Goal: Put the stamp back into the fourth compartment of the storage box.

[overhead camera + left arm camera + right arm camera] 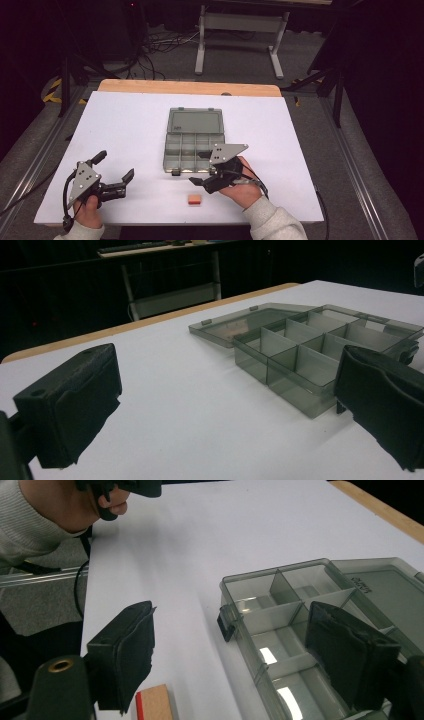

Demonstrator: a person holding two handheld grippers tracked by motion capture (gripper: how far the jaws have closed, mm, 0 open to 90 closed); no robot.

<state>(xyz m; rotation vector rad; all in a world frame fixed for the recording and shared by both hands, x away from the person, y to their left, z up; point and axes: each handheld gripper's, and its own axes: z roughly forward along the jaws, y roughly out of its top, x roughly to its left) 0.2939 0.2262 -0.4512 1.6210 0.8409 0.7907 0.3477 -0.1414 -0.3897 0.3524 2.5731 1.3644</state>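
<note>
A smoky clear organizer box [168, 150] lies at the table's middle, its lid [195, 121] folded flat away from me. Its compartments look bare. A small orange block with a red edge [194, 199] lies on the table near the front edge. My right gripper [201, 168] is open at the box's near right corner, one jaw over the compartments and the other over the table beside the latch [223, 622]. The block [155, 702] sits just under the outer jaw. My left gripper [114, 166] is open at the front left, holding nothing and facing the box [287, 390].
The white tabletop [125, 130] has a wooden strip along its far edge [190, 88]. Metal rails run down both sides of the table. Beyond it stand a grey frame [240, 22] and dark stands with cables on the floor.
</note>
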